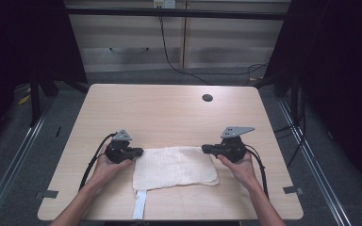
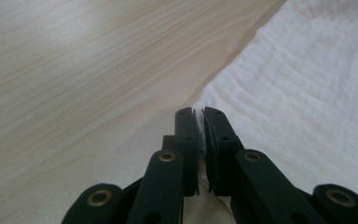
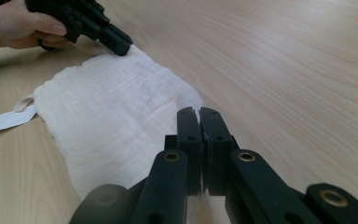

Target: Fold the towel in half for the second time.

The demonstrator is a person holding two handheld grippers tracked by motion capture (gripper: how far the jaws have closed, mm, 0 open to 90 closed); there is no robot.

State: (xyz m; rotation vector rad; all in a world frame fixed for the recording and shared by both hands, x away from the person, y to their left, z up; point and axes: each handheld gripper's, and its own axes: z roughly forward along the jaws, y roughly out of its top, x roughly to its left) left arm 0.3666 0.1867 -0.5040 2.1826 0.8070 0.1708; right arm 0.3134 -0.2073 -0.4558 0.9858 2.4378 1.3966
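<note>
My left gripper (image 1: 138, 152) is clamped on the cloth's (image 1: 174, 168) far left corner, and my right gripper (image 1: 206, 149) is pinched shut on the far right corner. The cloth lies flat near the table's (image 1: 169, 108) front edge, so I judge both corners secured and the fold not yet begun.

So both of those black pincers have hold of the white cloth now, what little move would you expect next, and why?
Probably a gentle lift of both far corners, then a fold toward the near edge. The left gripper and the right gripper are each shut on a far corner of the white cloth, which lies flat on the table, its strap trailing off the near edge.
</note>
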